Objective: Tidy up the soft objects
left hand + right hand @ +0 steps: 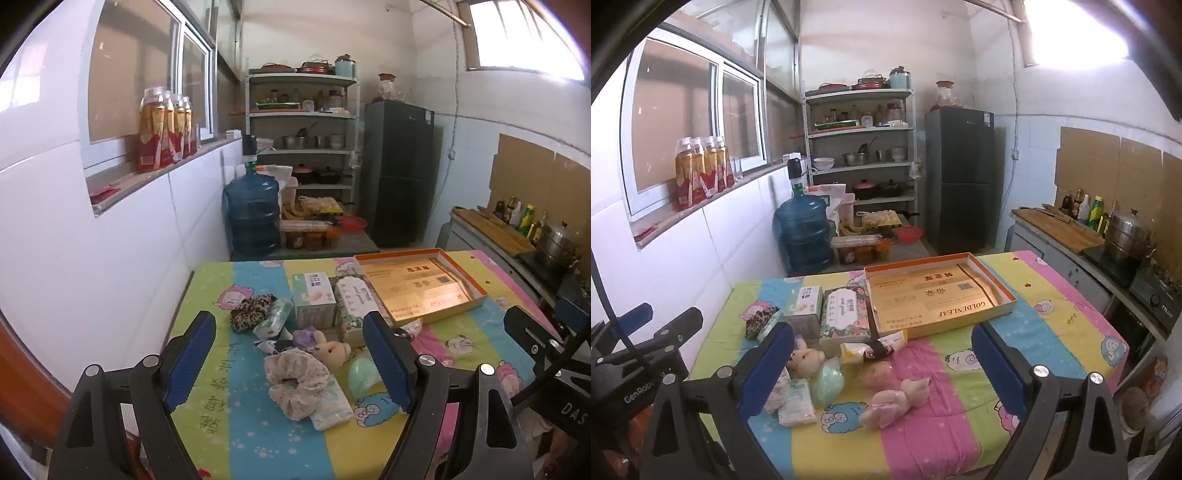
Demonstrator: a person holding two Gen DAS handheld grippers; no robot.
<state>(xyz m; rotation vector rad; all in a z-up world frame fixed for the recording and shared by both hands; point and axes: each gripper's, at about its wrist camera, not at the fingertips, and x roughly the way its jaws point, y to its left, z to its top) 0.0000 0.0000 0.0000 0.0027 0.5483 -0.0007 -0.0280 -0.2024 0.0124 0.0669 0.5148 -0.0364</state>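
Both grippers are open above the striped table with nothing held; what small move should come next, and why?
Probably lower the right gripper onto the pink plush toy. Its jaws stand wide and empty, the toy lies loose on the cloth between them, and the gold tray behind it is empty and open, a likely place for the soft things.
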